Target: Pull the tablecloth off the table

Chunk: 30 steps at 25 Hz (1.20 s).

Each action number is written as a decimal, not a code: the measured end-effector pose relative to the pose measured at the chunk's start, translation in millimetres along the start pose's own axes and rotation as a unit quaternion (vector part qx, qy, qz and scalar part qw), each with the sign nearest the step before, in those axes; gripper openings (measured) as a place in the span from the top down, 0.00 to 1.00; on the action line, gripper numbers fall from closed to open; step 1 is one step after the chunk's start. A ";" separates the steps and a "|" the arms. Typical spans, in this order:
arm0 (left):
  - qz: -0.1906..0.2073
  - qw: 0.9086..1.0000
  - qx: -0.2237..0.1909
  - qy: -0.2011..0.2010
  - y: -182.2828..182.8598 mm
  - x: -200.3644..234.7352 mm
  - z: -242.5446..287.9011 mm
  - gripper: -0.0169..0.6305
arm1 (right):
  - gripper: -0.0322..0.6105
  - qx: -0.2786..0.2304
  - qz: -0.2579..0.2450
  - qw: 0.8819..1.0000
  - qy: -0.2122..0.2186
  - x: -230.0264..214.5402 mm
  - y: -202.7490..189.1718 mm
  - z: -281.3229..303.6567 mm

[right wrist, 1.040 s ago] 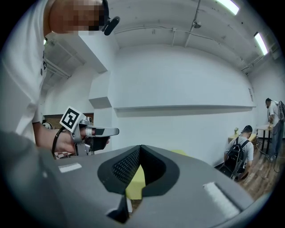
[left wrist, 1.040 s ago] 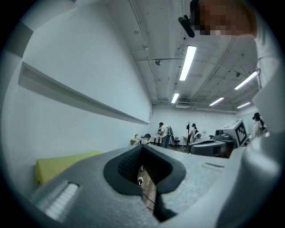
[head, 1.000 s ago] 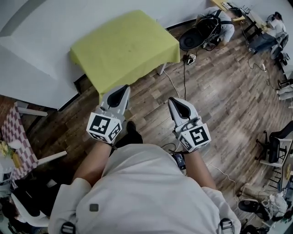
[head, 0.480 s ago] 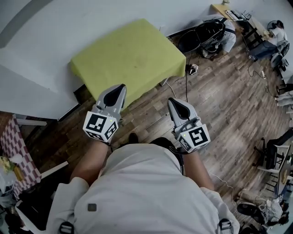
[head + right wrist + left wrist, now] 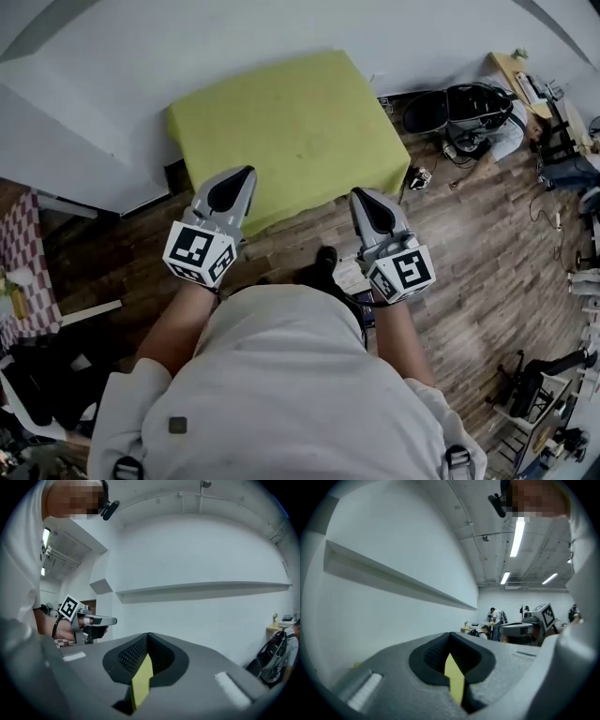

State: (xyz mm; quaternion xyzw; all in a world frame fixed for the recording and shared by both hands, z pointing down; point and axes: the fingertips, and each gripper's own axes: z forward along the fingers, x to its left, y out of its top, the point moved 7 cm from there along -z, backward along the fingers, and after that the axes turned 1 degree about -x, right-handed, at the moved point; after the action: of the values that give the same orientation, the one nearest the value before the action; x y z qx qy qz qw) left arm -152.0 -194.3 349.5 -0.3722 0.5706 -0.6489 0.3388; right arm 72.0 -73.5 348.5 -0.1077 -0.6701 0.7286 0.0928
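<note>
At the edge of the tablecloth (image 5: 291, 122), left tongs (image 5: 246, 174) clenched empty, right tongs (image 5: 360, 195) clenched empty

Tablecloth (image 5: 291, 131) hiding the table beneath, checked cloth (image 5: 23, 262) cut by left edge

The grey right gripper (image 5: 149, 635) has its two jaws pressed together. A thin yellow-green strip (image 5: 142, 679) shows in the slit below. At the left, a hand (image 5: 60, 626) holds the grey left gripper (image 5: 112, 620) by a plain white wall (image 5: 201, 550).
</note>
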 end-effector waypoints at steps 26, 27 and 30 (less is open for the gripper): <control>-0.071 0.965 0.057 0.246 -71.6 1.3 88.9 0.97 | 0.93 0.121 -0.024 0.971 0.203 -196.5 -66.2 113.0; -0.079 0.964 0.066 0.247 -81.1 5.6 90.9 0.97 | 0.91 0.132 -0.025 0.970 0.203 -198.9 -73.0 117.0; -0.093 0.959 0.106 0.248 -107.6 23.0 92.6 0.97 | 0.89 0.161 -0.023 0.966 0.200 -203.3 -95.6 133.6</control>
State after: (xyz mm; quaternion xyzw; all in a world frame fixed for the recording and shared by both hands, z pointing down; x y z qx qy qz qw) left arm -84.3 -246.5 465.1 -0.2128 0.5275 -0.8062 0.1629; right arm 228.6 -249.9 460.8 -0.2195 -0.5144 0.7879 0.2577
